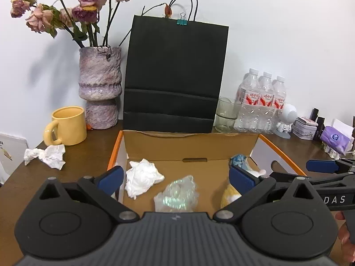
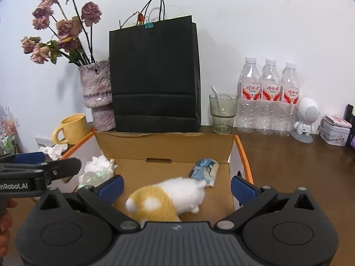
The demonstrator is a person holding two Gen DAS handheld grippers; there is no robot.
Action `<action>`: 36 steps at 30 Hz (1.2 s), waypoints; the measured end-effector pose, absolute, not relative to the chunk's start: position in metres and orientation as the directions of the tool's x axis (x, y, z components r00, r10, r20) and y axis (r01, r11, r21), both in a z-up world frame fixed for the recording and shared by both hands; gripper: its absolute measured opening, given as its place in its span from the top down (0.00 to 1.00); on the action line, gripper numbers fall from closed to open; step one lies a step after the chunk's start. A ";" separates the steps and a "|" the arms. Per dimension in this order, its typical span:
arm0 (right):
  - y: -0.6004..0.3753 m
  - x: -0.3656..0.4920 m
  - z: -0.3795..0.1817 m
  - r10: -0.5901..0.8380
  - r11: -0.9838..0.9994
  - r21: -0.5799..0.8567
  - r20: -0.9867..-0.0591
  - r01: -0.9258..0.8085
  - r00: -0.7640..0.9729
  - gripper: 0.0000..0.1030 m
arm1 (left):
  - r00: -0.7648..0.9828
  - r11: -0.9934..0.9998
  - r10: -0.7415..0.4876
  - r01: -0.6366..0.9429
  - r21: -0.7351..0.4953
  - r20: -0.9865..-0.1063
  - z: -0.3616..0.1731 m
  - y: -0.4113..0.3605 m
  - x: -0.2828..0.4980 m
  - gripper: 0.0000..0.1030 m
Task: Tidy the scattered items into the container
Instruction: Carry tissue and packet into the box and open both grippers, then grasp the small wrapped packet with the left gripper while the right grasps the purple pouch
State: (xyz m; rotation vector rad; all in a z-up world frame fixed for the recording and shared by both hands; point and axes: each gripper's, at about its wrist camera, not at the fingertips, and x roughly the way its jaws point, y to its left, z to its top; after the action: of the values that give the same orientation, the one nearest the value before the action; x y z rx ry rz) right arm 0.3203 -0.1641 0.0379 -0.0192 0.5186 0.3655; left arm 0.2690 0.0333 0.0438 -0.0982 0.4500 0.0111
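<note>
An open cardboard box (image 1: 190, 148) with orange edges lies in front of both grippers. Inside it are a crumpled white tissue (image 1: 142, 177), a clear plastic wrapper (image 1: 177, 196), a blue packet (image 2: 205, 170) and a yellow-and-white plush toy (image 2: 168, 196), which looks blurred. My right gripper (image 2: 176, 186) is open above the plush, its pads well clear of it. Over the box's near left part, my left gripper (image 1: 176, 177) is open and holds nothing. Another crumpled tissue (image 1: 47, 155) lies on the table left of the box.
A yellow mug (image 1: 66, 126), a pink vase (image 1: 99, 88) of dried roses and a black paper bag (image 1: 175, 77) stand behind the box. At the back right are a glass (image 2: 223, 113), water bottles (image 2: 269, 97), a white figurine (image 2: 306, 119) and tins (image 2: 335, 130).
</note>
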 end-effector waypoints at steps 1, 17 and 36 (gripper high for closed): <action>-0.165 0.314 0.039 0.336 0.935 0.073 -0.487 -0.346 0.806 0.00 | 0.900 0.995 -0.008 -0.035 -0.090 -0.436 0.045 0.034 0.264 0.00; -0.175 0.196 0.030 0.343 0.929 0.059 -0.504 -0.365 0.793 0.00 | 0.870 0.997 0.003 -0.040 -0.063 -0.493 0.037 0.046 0.166 0.00; -0.183 0.146 -0.010 0.336 0.926 0.052 -0.567 -0.374 0.752 0.00 | 0.788 0.999 -0.032 0.022 -0.024 -0.615 -0.015 0.038 0.103 0.00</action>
State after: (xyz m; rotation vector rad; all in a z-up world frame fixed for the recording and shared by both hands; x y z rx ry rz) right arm 0.1457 -0.1827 -0.0098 -0.0663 0.6061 0.3881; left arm 0.1032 0.0383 -0.0146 -0.0163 0.6634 -0.0290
